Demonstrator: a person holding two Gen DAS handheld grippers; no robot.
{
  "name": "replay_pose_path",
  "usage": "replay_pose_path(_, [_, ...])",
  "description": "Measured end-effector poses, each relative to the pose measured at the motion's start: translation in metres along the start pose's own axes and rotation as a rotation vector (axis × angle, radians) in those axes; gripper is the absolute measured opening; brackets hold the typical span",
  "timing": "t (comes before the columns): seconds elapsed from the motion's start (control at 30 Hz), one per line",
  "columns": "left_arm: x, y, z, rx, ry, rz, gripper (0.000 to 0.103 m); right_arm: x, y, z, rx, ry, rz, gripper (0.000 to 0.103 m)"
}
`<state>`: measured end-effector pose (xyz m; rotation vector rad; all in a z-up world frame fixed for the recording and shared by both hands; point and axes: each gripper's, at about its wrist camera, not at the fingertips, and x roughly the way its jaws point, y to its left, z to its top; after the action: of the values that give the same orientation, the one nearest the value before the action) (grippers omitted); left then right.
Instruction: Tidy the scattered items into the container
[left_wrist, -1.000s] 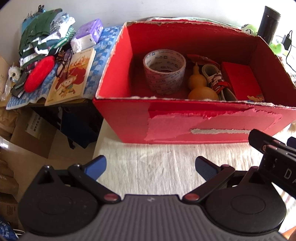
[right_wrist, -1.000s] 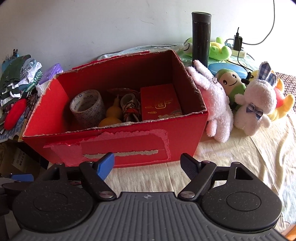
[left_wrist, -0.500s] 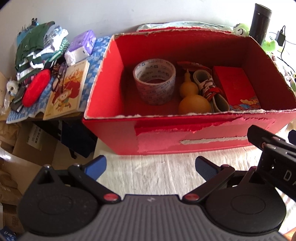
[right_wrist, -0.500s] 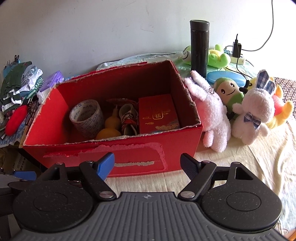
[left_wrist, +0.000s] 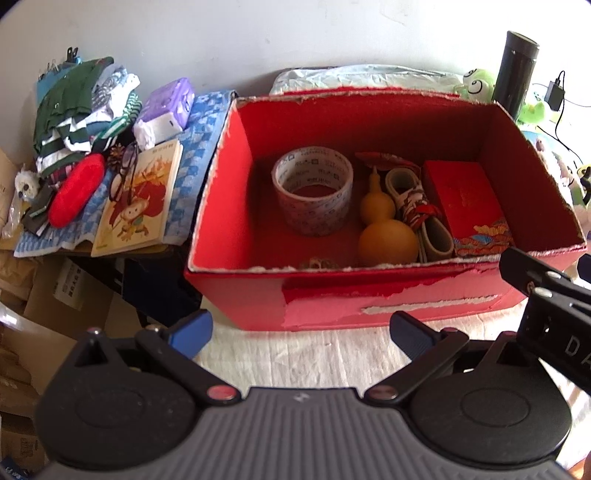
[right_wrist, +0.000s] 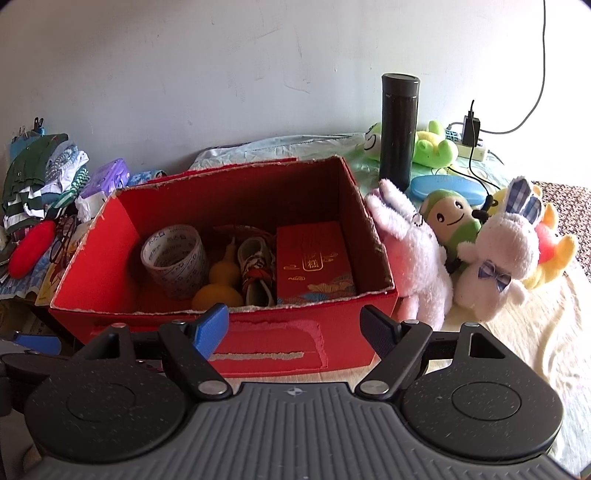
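A red cardboard box (left_wrist: 332, 299) (right_wrist: 295, 343) stands on the cloth-covered table. Inside lie a tape roll (left_wrist: 313, 190) (right_wrist: 173, 260), a yellow gourd (left_wrist: 384, 229) (right_wrist: 219, 280), a small patterned shoe (left_wrist: 417, 210) (right_wrist: 256, 266) and a red gift box (left_wrist: 467, 206) (right_wrist: 314, 258). My left gripper (left_wrist: 301, 332) is open and empty in front of the box's near wall. My right gripper (right_wrist: 295, 325) is open and empty, also in front of that wall; its body shows at the right edge of the left wrist view (left_wrist: 554, 314).
Left of the box lie a picture book (left_wrist: 138, 203), glasses (left_wrist: 123, 171), a red pouch (left_wrist: 75, 194), folded clothes (left_wrist: 74, 110) and a purple tissue pack (left_wrist: 170, 103). Right of it sit plush toys (right_wrist: 495, 251), a black flask (right_wrist: 399, 129) and a blue case (right_wrist: 447, 186).
Both grippers have pulled back and risen from the box, so more of its inside shows. Both stay open and empty.
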<state>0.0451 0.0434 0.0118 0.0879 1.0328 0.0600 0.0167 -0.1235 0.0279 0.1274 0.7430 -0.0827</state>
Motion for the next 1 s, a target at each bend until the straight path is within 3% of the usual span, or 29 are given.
replay_pose_path(0.63, [-0.021, 0.002, 0.038, 0.012, -0.075, 0.028, 0.102, -0.01, -0.001, 0.031, 0.02, -0.072, -0.02, 0.081])
replay_pose_path(1.0, [-0.014, 0.004, 0.046, -0.008, -0.061, 0.031, 0.102, -0.001, -0.001, 0.04, 0.023, -0.062, -0.014, 0.083])
